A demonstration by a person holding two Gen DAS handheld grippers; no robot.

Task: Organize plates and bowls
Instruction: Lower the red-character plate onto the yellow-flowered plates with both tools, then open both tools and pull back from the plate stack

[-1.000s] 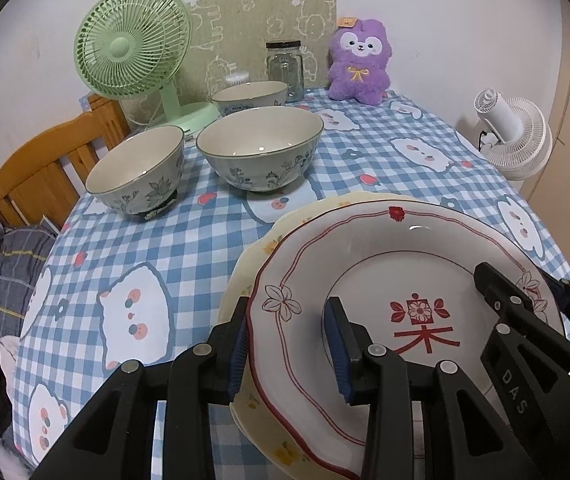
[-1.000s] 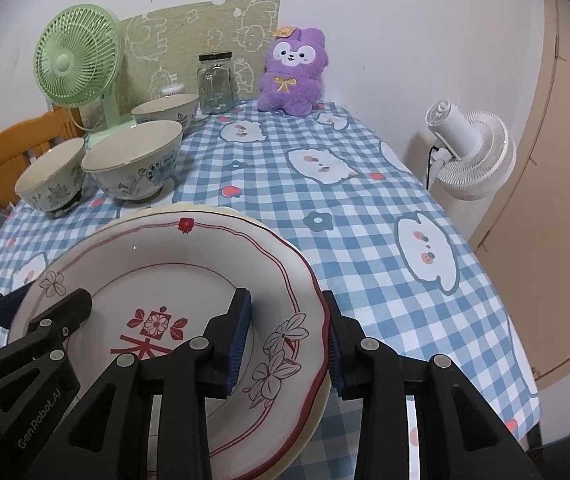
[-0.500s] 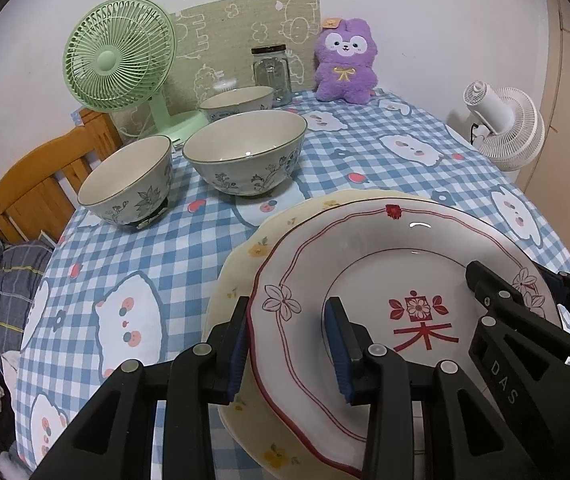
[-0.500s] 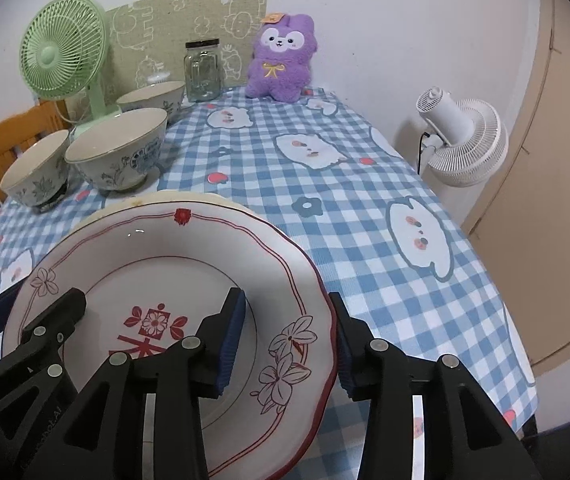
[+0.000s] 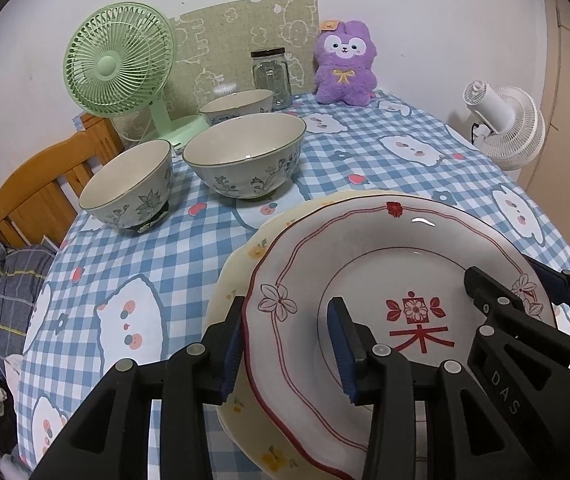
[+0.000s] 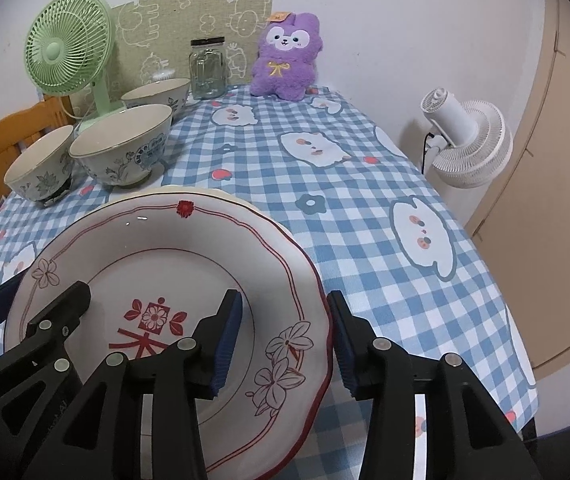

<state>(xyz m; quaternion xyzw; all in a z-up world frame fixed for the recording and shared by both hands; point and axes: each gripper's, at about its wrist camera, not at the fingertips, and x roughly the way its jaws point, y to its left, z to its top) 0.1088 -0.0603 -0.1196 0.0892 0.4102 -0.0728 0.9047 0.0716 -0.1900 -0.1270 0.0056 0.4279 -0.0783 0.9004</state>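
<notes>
A white plate with a red rim and red flower mark (image 5: pixel 365 264) (image 6: pixel 165 248) lies on a pale yellow plate (image 5: pixel 237 280) (image 6: pixel 205 194) at the near end of the table. My left gripper (image 5: pixel 287 340) straddles its left rim and my right gripper (image 6: pixel 285 332) its right rim. Both sets of jaws are opening, with the rim between them and the pads no longer squeezing it. Three floral bowls stand apart at the back left: a wide one (image 5: pixel 245 160) (image 6: pixel 125 144), a smaller one (image 5: pixel 129 184) (image 6: pixel 39 164) and a far one (image 5: pixel 237 104) (image 6: pixel 157 94).
A green desk fan (image 5: pixel 117 68), a glass jar (image 5: pixel 271 76) and a purple plush toy (image 5: pixel 345 64) line the far edge by the wall. A wooden chair (image 5: pixel 41 188) stands left of the table, a white fan (image 6: pixel 465 140) right. Blue checked tablecloth (image 6: pixel 325 208) covers the table.
The right gripper's jaws have spread a little around the plate's rim, and the left's slightly. The plate stays on the yellow plate and neither hand has shifted.
</notes>
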